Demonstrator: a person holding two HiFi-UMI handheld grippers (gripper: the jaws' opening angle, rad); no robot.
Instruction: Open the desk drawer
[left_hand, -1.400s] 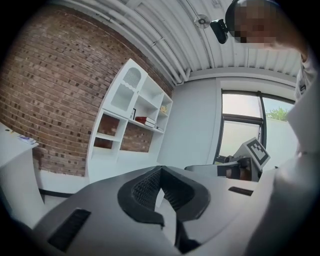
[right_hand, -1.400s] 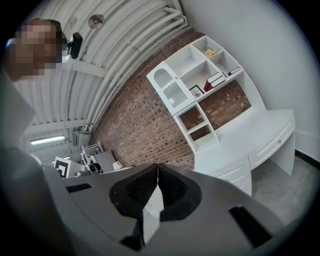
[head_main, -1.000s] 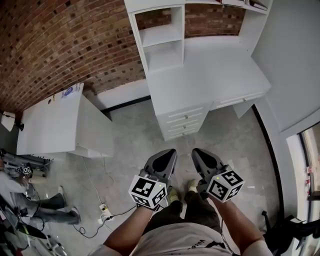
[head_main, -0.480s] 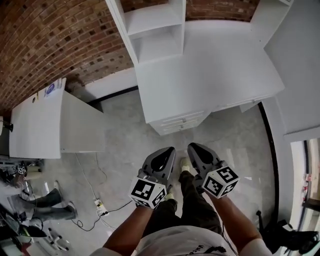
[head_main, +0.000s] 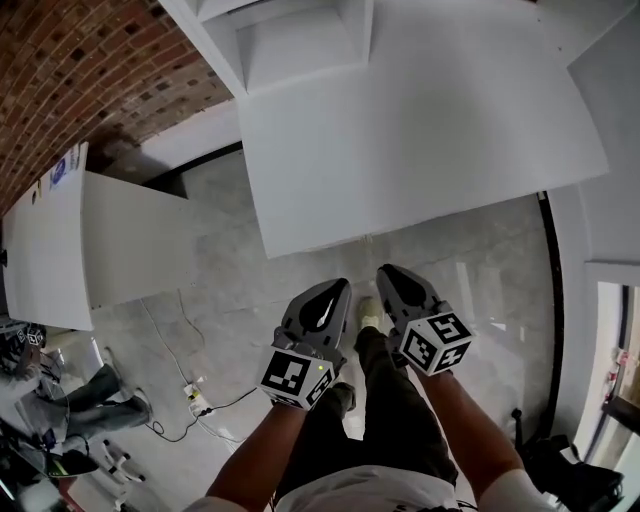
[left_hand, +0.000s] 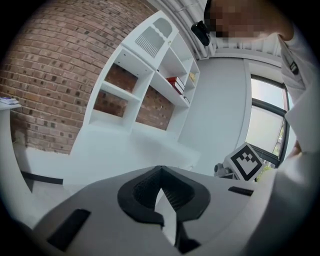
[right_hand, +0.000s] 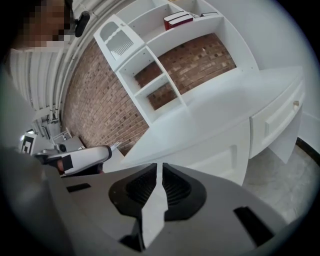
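The white desk fills the top of the head view, and its top hides the drawers there. In the right gripper view a drawer with a small knob runs under the desk top at the right, with the drawer unit's fronts below the middle. My left gripper and right gripper hang side by side over the floor, just short of the desk's front edge. Both are shut and hold nothing. The left gripper faces the desk top and shelves; the right gripper faces the drawer fronts.
A white shelf unit stands on the desk's back against the brick wall. A second white table is at the left. A power strip with cables lies on the floor, and a person stands at the far left.
The desk has come much nearer and its top now covers the drawers in the head view. Both grippers have moved forward and down, side by side, still shut.
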